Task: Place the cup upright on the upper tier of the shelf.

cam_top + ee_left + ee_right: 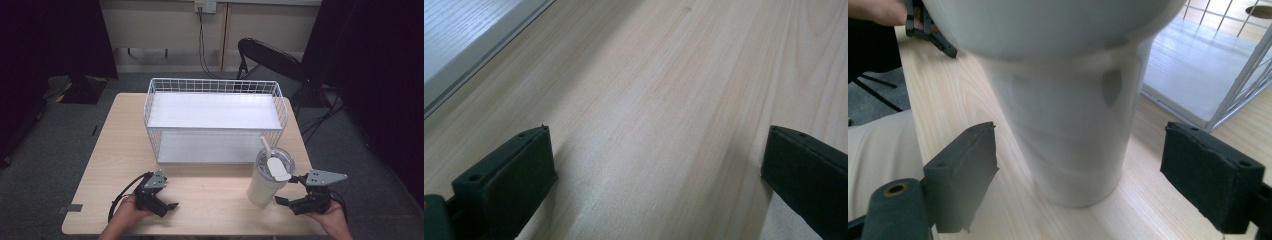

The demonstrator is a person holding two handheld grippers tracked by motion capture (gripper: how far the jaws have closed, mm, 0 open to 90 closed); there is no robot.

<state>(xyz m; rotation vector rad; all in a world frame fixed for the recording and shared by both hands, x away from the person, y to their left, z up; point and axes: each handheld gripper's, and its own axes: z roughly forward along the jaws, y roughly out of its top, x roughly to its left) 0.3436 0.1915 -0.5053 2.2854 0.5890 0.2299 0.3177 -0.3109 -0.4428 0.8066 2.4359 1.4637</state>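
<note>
1. Standing on the light wood table (210,195) is a white cup (264,186) with a clear lid (274,164) and a straw (265,146). From the middle of the table, it is at about 4 o'clock, near your edge.
2. Your right gripper (285,192) is at 3 o'clock from the cup, just beside it. Its jaws are wide apart, one on each side of the cup's bottom part. In the right gripper view, the cup (1068,125) stands between the pads (965,170), and they do not touch it.
3. Your left gripper (171,205) is at about 7 o'clock on the table, low over the wood, well apart from the cup. Its jaws are spread wide too, with nothing between them but bare table (659,125).
4. A white wire basket (215,120) with two flat shelves sits at 12 o'clock, toward the far edge. The cup is just beside its near right corner.
5. A black folding chair (270,60) stands on the grey floor past the table, at about 1 o'clock.
</note>
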